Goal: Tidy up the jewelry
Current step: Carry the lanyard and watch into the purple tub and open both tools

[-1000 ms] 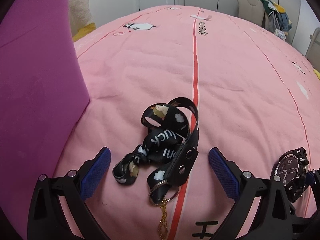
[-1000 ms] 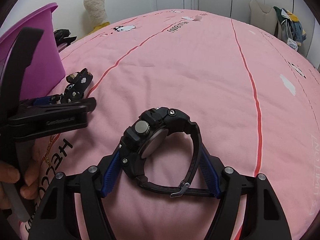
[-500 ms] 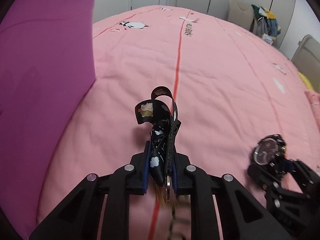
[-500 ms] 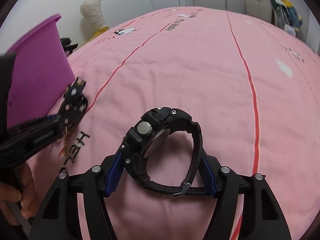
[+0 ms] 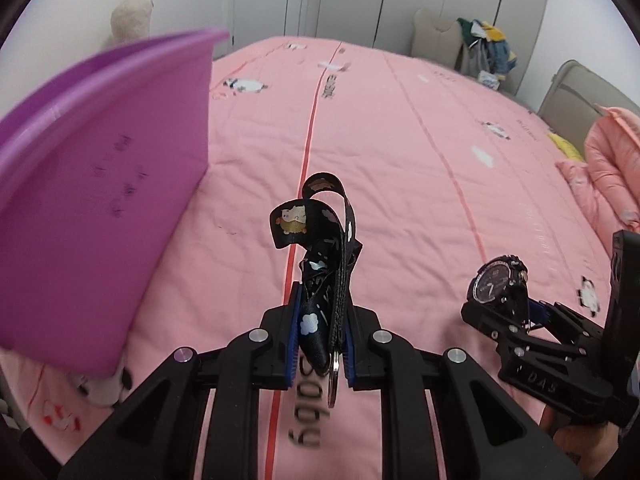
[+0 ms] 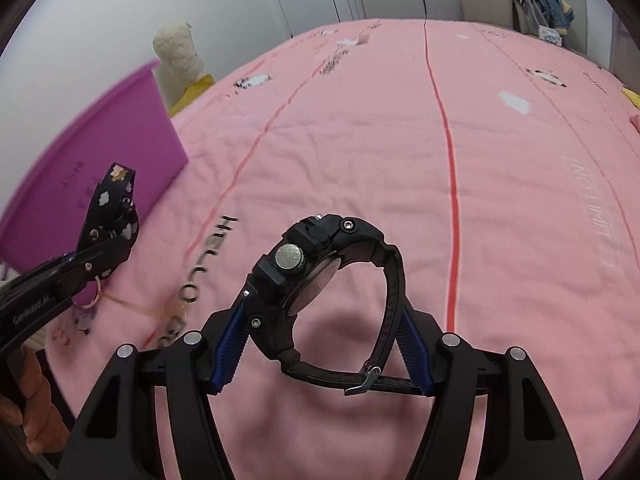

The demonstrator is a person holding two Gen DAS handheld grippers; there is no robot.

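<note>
My left gripper is shut on a black printed lanyard strap with a metal key ring, held up above the pink bed. A thin gold chain hangs from it in the right wrist view. My right gripper is shut on a black wristwatch, lifted above the bedspread. The watch also shows in the left wrist view, at the right. A purple bin stands to the left of both grippers.
The pink bedspread with red stripes fills both views. A cream plush toy sits behind the bin. A chair with clothes stands at the far side. A pink padded jacket lies at the right.
My left gripper closed on the lanyard and lifted it off the bed. Both grippers have risen, and the bin's rim has come into view. The right gripper stays shut on the watch.
</note>
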